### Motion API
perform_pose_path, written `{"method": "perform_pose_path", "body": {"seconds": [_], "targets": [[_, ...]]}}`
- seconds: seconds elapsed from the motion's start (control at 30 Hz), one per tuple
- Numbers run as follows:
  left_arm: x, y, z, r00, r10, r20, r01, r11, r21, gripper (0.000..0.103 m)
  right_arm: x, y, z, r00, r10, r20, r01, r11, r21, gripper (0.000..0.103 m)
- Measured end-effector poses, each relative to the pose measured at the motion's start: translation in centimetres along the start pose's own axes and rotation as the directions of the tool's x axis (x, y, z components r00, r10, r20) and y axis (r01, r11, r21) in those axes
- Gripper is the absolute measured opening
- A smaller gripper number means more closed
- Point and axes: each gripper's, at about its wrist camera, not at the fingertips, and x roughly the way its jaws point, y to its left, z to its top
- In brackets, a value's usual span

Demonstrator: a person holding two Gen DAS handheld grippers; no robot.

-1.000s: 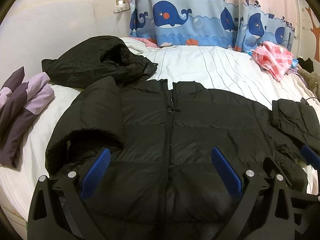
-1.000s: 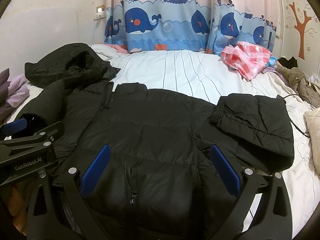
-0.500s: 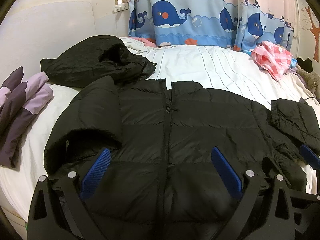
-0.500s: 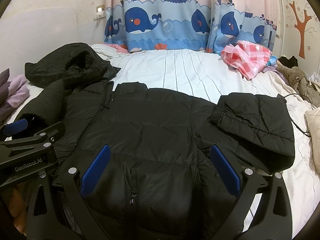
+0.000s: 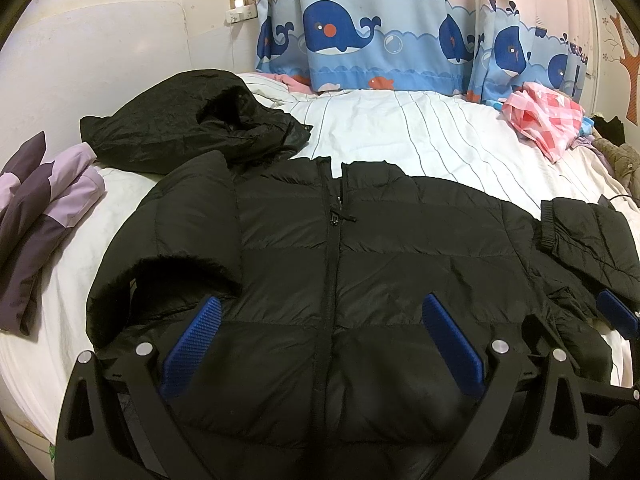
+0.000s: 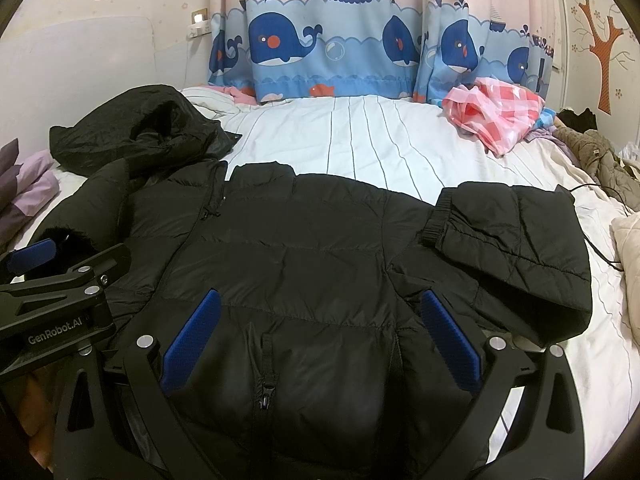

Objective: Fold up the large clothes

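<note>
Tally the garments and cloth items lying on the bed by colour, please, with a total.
Black: 2, the puffer jacket spread flat and the hooded coat bunched behind it.
Purple and lilac: 1, the folded garment at the left edge.
Pink checked: 1, the crumpled cloth by the curtain.
Olive-brown: 1, the garment at the right edge.
Total: 5.

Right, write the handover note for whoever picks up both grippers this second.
Left gripper: open, holding nothing, over the hem of the black quilted puffer jacket.
Right gripper: open, holding nothing, over the same hem, further right.
Jacket: front up, zipped, spread on the white striped bedsheet. Both sleeves are already folded in; the right sleeve's ribbed cuff points toward the chest.
A second, crumpled black jacket lies beyond the collar.
Left to do: fold the body up from the hem, probably gripping both corners.
</note>
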Motion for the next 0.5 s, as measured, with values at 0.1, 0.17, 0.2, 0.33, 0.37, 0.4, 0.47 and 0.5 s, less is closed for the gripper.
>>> {"method": "perform_pose_path", "body": {"seconds": [0.1,0.17,0.2,0.33,0.37,0.4,0.47,0.5], "targets": [[0.0,-0.07,-0.05,1.0,0.0,0.0,0.0,1.0,0.0,0.097,0.27,-0.08,0.01,1.0,-0.001,-0.026,0.001,1.0,0.003,0.097],[-0.01,0.0,0.01,1.0,-0.001,0.0,0.001,1.0,0.0,0.097,0.42,0.02,-0.14,1.0,-0.008,-0.026,0.008,1.0,-0.004,0.097],[0.0,0.04,0.05,1.0,-0.001,0.0,0.001,1.0,0.0,0.097,0.43,0.13,-0.2,1.0,-0.011,-0.017,0.011,1.0,-0.006,0.097],[0.06,-0.15,0.0,1.0,-0.001,-0.001,0.001,1.0,0.0,0.097,0.68,0.36,-0.44,0.999,-0.021,-0.036,0.021,1.0,-0.02,0.097],[0.06,-0.13,0.01,1.0,-0.001,-0.001,0.001,1.0,0.0,0.097,0.64,0.27,-0.4,0.999,-0.017,-0.031,0.016,1.0,-0.016,0.097],[0.05,-0.13,0.01,1.0,-0.001,-0.001,0.001,1.0,0.0,0.097,0.7,0.31,-0.38,0.999,-0.023,-0.047,0.022,1.0,-0.023,0.097],[0.06,-0.13,0.01,1.0,-0.001,-0.001,0.001,1.0,0.001,0.097,0.76,0.36,-0.36,0.998,-0.03,-0.062,0.029,0.999,-0.029,0.097],[0.06,-0.11,0.02,1.0,-0.001,-0.001,0.001,1.0,0.001,0.097,0.77,0.39,-0.37,0.998,-0.03,-0.062,0.029,0.999,-0.029,0.097]]}}
